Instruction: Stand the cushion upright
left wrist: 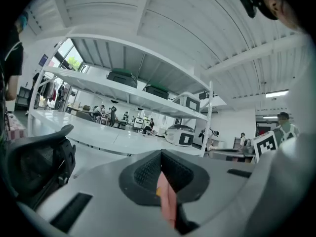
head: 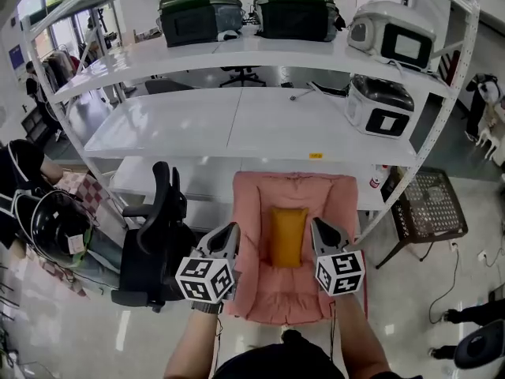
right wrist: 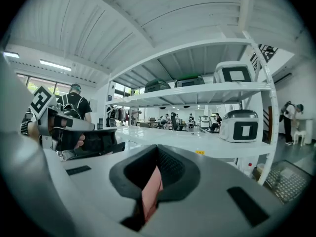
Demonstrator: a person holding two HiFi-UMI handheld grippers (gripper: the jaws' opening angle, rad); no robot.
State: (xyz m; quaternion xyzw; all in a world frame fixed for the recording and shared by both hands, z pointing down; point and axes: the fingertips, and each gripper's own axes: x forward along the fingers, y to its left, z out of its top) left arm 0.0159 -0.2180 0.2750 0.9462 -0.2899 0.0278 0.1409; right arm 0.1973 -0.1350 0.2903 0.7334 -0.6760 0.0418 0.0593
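Observation:
A pink cushion [head: 288, 204] with an orange panel [head: 287, 237] in its middle hangs in front of the white shelving, seen in the head view. My left gripper [head: 231, 231] is shut on the cushion's left side and my right gripper [head: 318, 227] is shut on its right side. Between the dark pads in the left gripper view, a fold of the pink cushion [left wrist: 168, 201] is pinched by my left gripper [left wrist: 162, 169]. The right gripper view shows the same: pink cushion fabric [right wrist: 150, 194] clamped in my right gripper [right wrist: 158, 164]. The cushion's lower edge is hidden behind my arms.
A white shelving unit [head: 237, 125] stands right behind the cushion, with green-lidded boxes [head: 201, 10] and white cases [head: 379, 105] on it. A black office chair [head: 158, 243] is close on the left. A wire-mesh stool [head: 430, 204] stands to the right. People stand at the left.

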